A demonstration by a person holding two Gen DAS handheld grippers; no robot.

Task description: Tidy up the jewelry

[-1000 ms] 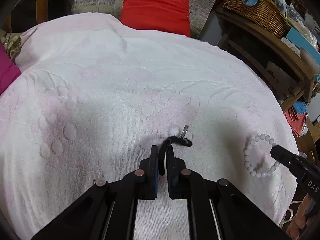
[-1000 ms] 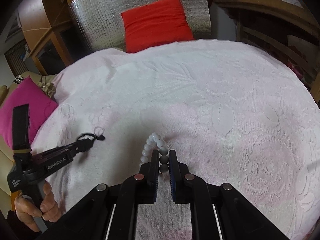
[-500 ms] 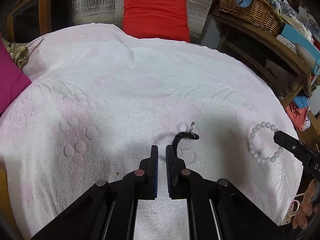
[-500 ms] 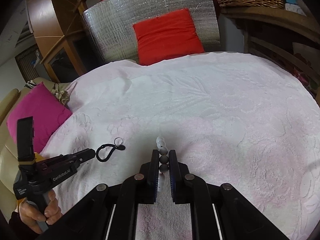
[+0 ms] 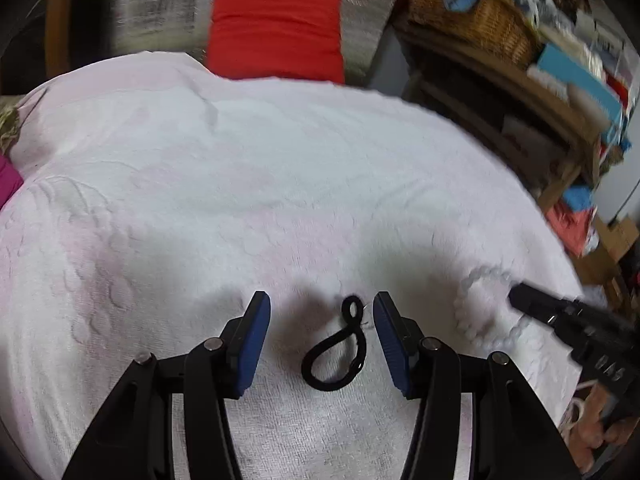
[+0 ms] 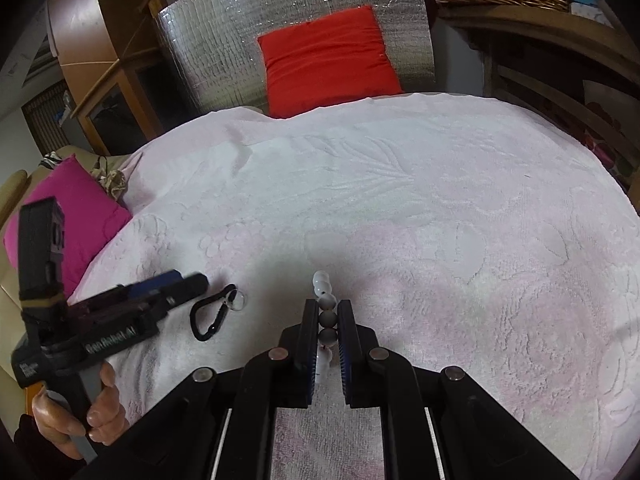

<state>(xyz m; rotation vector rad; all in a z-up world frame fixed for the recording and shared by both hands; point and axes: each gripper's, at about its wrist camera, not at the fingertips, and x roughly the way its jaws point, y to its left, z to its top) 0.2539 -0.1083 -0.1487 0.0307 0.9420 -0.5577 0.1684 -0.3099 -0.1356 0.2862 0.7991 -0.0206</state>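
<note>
A black carabiner clip with a small metal ring [image 5: 334,354] lies flat on the white towel [image 5: 280,200]. My left gripper [image 5: 320,312] is open, its blue pads on either side of the clip and not touching it. The clip also shows in the right wrist view [image 6: 212,317], just past the left gripper [image 6: 192,282]. My right gripper [image 6: 328,312] is shut on a white bead bracelet [image 6: 326,312], whose beads stick out in front of the fingers. The bracelet [image 5: 480,312] shows blurred in the left wrist view, with the right gripper [image 5: 516,296] on it.
A red cushion [image 6: 326,60] leans on a silver foil panel [image 6: 240,48] behind the towel. A pink cushion [image 6: 72,216] lies at the left. Wooden shelves with a wicker basket [image 5: 472,16] stand at the right.
My left gripper has let go of the carabiner clip, opened wide and moved forward around it. The clip now lies flat on the towel. The right gripper stays shut on the bracelet.
</note>
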